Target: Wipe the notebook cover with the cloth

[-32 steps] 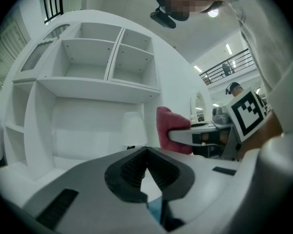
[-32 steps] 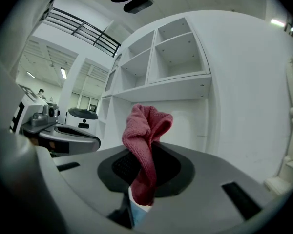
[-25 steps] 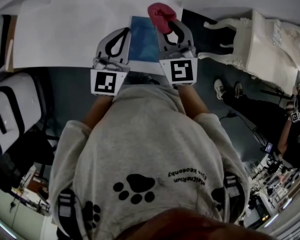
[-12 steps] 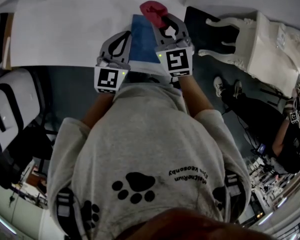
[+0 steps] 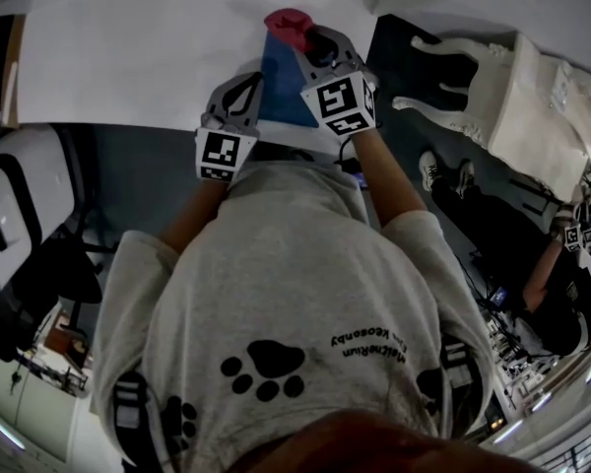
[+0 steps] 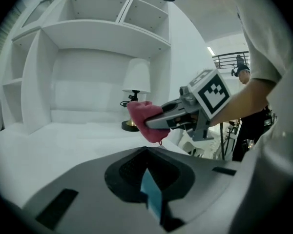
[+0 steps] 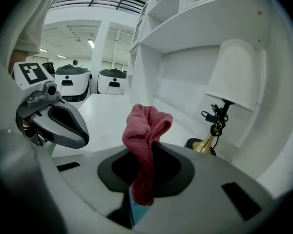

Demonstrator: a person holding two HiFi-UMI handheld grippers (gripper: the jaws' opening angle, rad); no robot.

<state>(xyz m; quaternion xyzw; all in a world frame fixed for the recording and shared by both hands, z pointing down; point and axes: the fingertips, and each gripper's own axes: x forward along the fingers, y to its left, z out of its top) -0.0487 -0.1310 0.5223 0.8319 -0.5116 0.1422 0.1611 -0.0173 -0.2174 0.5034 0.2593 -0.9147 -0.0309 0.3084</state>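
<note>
The blue notebook (image 5: 279,79) lies flat on the white table (image 5: 128,57). My right gripper (image 5: 306,39) is shut on the pink cloth (image 5: 287,25), which sits at the notebook's far end. In the right gripper view the cloth (image 7: 145,130) stands up out of the closed jaws, with a sliver of the blue notebook (image 7: 132,209) below it. My left gripper (image 5: 244,79) is shut with its tip at the notebook's left edge. A strip of blue notebook (image 6: 151,195) shows through its closed jaws. The left gripper view also catches the right gripper (image 6: 157,124) holding the cloth (image 6: 142,117).
A white shelf unit (image 6: 102,28) and a brass lamp with a white shade (image 7: 224,96) stand at the back of the table. A white ornate chair (image 5: 512,87) is to the right. Another person (image 5: 561,294) stands at far right, and white machines (image 5: 20,215) sit at left.
My right gripper has carried the cloth along the notebook toward its far end and slightly left. The left gripper has stayed at the notebook's left edge.
</note>
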